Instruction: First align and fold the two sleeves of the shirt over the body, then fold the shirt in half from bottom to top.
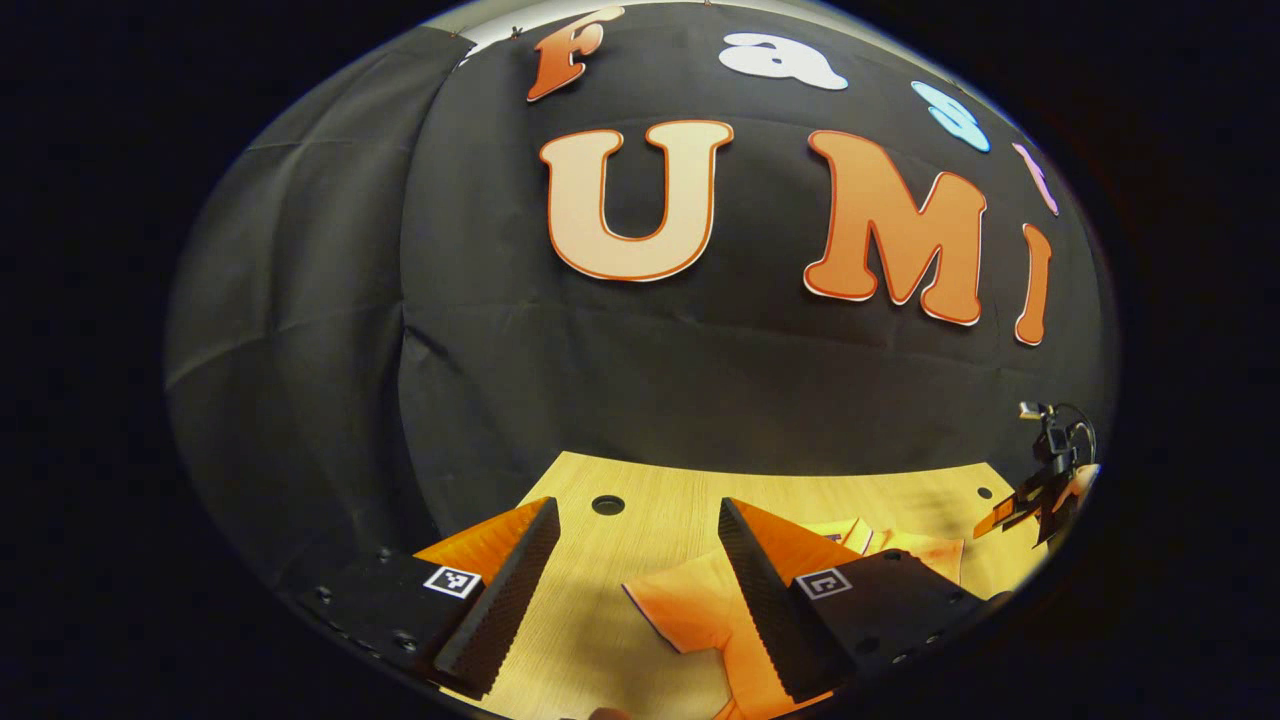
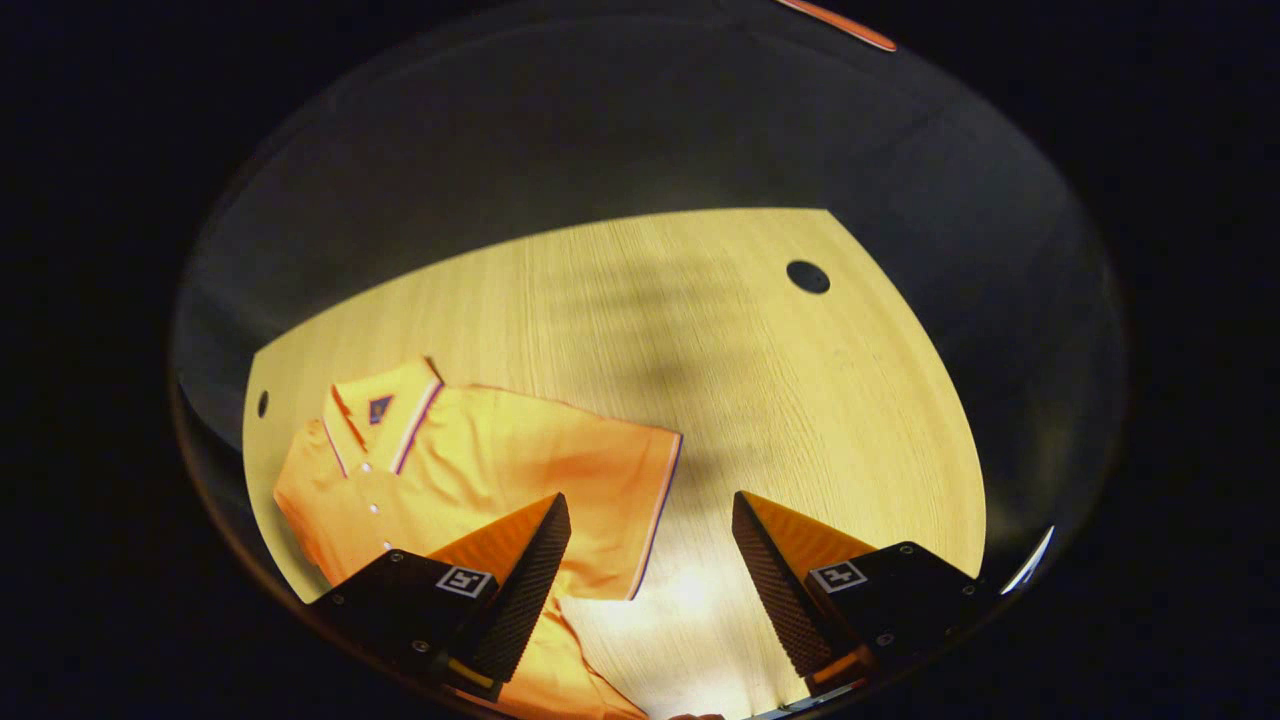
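In the right gripper view, the right hand-held gripper [image 2: 650,560] hovers with its fingers spread apart, holding nothing, above an orange polo shirt [image 2: 470,470] lying flat on the wooden table [image 2: 700,330] (collar toward the far left edge, one short sleeve [image 2: 640,510] spread between the fingers). In the left gripper view, the left hand-held gripper [image 1: 640,570] is likewise spread wide over the shirt's other sleeve.
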The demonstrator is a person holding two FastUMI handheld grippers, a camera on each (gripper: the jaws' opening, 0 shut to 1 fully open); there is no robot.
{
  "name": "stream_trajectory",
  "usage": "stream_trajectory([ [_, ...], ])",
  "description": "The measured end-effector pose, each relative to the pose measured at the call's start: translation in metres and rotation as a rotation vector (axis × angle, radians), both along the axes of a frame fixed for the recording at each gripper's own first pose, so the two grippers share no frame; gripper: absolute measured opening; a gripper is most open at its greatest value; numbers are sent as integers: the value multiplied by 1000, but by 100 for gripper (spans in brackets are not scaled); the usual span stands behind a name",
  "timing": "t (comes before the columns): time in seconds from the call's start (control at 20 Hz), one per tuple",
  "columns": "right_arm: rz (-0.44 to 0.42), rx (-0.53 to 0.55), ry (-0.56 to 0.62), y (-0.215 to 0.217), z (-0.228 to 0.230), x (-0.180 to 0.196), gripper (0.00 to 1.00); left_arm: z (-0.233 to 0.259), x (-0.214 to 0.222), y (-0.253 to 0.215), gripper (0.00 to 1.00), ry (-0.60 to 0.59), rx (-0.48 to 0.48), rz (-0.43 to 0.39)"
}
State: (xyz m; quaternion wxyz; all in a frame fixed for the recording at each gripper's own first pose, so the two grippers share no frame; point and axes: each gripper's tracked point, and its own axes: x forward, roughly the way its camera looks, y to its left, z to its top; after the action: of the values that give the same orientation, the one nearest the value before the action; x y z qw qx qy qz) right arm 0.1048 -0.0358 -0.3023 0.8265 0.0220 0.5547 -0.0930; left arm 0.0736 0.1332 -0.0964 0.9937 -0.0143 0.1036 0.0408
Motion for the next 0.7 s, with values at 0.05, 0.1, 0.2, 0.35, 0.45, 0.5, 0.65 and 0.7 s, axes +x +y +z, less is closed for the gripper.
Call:
stream_trajectory([
  [0.05,-13,14,36,1,-9,-3,99,-4,-1,3,98,7,-1,3],
  [0.1,-29,28,54,3,-16,-2,100,-6,-1,6,98,12,-1,6],
  [0.2,-45,12,87,-5,-31,-5,100,-12,-2,13,98,28,2,12],
  [0.35,-88,19,128,-10,-45,-7,100,-22,-4,20,98,53,4,20],
  [0.45,-94,18,141,-15,-48,-8,100,-26,-5,26,98,63,6,26],
  [0.5,-94,5,151,-17,-51,-10,100,-28,-6,29,98,66,4,27],
  [0.65,-109,10,166,-13,-60,-11,100,-32,-5,33,98,76,1,36],
  [0.7,-114,15,164,-12,-60,-10,100,-32,-5,33,98,78,-1,37],
])
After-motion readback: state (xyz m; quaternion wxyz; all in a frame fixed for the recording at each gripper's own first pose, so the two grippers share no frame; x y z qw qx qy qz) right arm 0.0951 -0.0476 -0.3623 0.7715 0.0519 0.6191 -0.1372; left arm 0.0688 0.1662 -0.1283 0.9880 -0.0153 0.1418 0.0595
